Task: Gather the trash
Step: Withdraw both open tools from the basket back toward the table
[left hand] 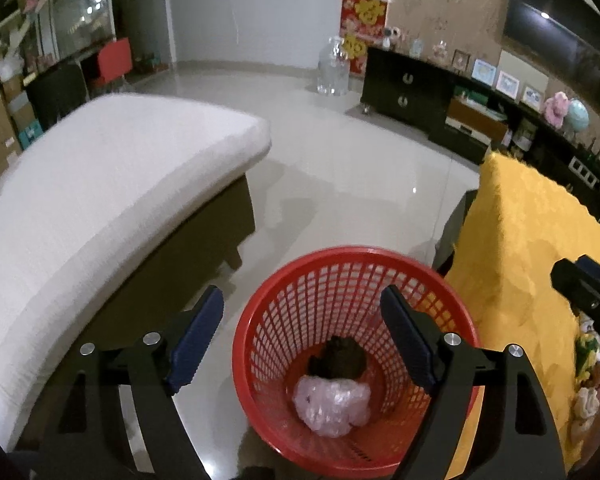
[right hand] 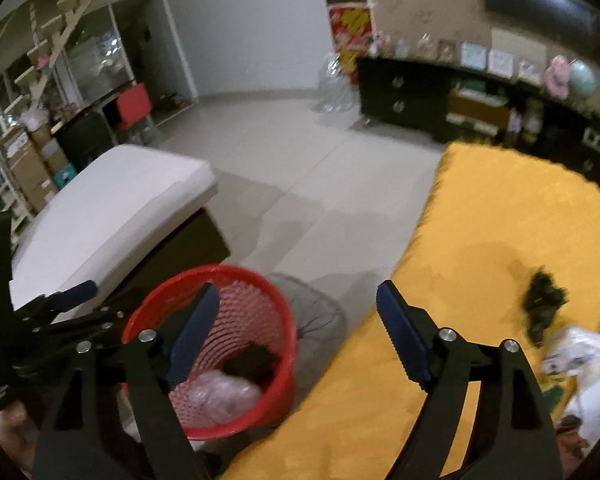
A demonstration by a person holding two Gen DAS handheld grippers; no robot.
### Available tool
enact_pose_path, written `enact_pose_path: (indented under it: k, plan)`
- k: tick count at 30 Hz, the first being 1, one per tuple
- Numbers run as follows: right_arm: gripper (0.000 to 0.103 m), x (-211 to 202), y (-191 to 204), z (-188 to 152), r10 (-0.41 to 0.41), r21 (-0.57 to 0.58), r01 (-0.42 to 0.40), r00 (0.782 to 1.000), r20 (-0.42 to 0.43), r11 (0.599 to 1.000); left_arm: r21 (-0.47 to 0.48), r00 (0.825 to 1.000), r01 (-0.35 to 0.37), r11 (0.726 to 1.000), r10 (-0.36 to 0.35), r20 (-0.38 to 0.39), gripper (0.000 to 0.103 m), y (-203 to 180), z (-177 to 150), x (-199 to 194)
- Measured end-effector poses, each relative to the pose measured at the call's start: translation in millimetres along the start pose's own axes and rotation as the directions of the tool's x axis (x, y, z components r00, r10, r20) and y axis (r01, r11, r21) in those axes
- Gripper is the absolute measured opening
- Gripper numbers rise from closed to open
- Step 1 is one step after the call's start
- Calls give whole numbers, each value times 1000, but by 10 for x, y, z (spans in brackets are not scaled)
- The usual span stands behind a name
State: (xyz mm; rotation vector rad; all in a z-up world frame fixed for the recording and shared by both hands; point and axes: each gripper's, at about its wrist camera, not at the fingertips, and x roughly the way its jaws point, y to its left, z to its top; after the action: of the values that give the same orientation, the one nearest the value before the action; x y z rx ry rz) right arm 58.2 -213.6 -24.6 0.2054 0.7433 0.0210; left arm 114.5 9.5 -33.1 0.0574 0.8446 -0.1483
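A red mesh basket (left hand: 296, 288) stands on the floor with a crumpled clear plastic wad (left hand: 332, 404) and a dark clump (left hand: 338, 358) inside. My left gripper (left hand: 302, 300) hovers open above the basket, nothing between its fingers. In the right wrist view the basket (right hand: 236, 280) is lower left, and my right gripper (right hand: 298, 292) is open and empty between the basket and the yellow cloth (right hand: 480, 240). On that cloth lie a dark clump of trash (right hand: 542, 304) and white wrappers (right hand: 576, 350). The left gripper (right hand: 76, 294) shows at the left edge.
A white cushioned bench (left hand: 112, 184) stands left of the basket. A dark wire fan guard (right hand: 320, 312) lies on the floor behind the basket. A black cabinet (left hand: 408, 88) and a large clear bottle (left hand: 333, 68) stand at the far wall. Pale tiled floor (left hand: 340, 160) lies between.
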Motion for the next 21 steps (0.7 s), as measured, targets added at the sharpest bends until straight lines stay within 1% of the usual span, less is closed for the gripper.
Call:
enact_pose_path:
  k: [4, 6, 9, 13, 21]
  plan:
    - [82, -208, -87, 32, -65, -13, 66, 995, 74, 998, 46, 997, -14, 999, 10, 82, 80, -168, 30, -171]
    - [87, -313, -125, 40, -90, -13, 92, 990, 105, 996, 75, 993, -19, 997, 10, 116, 81, -273, 39, -239]
    - [89, -456, -213, 37, -115, -8, 117, 983, 142, 993, 118, 987, -21, 993, 2, 161, 84, -421, 32, -332]
    - [89, -607, -326, 11, -145, 4, 146, 975, 170, 989, 146, 985, -9, 989, -17, 173, 86, -568, 15, -374]
    - [89, -768, -526, -6, -185, 43, 180, 966, 179, 983, 174, 985, 3, 985, -33, 170, 87, -774, -48, -393]
